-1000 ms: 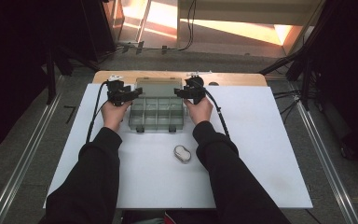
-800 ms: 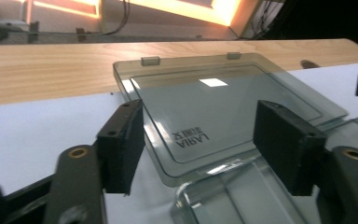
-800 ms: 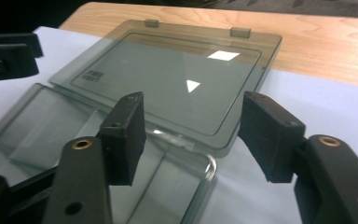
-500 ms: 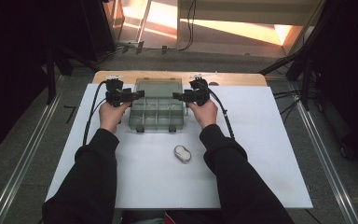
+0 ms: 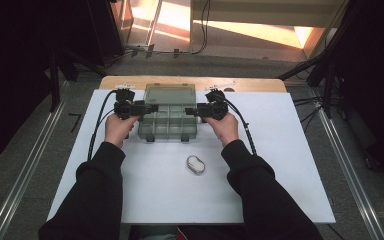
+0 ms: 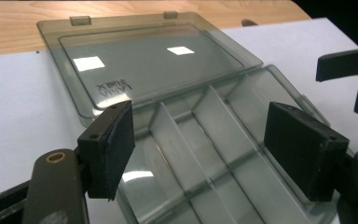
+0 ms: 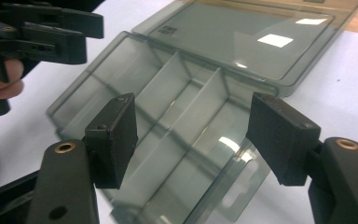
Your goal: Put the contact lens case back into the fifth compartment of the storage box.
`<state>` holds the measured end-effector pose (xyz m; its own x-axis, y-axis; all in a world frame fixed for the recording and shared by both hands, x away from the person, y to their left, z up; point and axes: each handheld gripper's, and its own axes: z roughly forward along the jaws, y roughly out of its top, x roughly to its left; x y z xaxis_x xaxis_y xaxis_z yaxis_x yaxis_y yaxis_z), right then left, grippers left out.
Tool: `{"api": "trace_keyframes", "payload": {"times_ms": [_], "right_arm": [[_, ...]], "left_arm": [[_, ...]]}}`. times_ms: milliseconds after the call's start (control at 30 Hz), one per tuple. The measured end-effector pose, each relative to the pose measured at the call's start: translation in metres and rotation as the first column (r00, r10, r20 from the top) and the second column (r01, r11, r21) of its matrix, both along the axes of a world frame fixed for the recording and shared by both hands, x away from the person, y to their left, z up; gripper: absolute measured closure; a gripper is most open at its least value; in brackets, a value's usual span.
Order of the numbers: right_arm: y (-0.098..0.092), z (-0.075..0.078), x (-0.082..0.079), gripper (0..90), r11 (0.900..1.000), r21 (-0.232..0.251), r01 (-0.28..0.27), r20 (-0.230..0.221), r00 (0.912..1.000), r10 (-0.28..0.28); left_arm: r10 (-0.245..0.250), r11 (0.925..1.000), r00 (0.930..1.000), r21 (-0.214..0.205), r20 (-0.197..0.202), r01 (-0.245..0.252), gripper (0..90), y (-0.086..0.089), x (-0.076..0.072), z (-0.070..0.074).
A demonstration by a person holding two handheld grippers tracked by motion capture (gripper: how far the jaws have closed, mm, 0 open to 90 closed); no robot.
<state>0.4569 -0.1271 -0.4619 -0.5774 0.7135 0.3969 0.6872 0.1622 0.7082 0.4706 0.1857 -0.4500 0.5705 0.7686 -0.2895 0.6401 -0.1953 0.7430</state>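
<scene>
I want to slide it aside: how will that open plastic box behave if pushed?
The box looks empty and thin-walled, so probably light and quick to slide on the smooth white table. Its lid lies flat behind, so a shove there might flex the hinge.

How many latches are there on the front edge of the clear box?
2. Seen from the high view, one latch sits near the front left corner of the box, and the other latch sits toward the front right. Both hang open below the front edge.
</scene>
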Motion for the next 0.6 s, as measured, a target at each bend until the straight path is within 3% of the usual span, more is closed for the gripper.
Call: {"api": "trace_keyframes", "payload": {"times_ms": [600], "right_arm": [[-0.023, 0.015, -0.041, 27.3, 0.9956, 0.03, -0.089, 0.012, 0.996, 0.089]], "left_arm": [[-0.093, 0.9953, 0.9953, -0.027, -0.026, 0.093, 24.7, -0.007, -0.04, 0.011]]}}
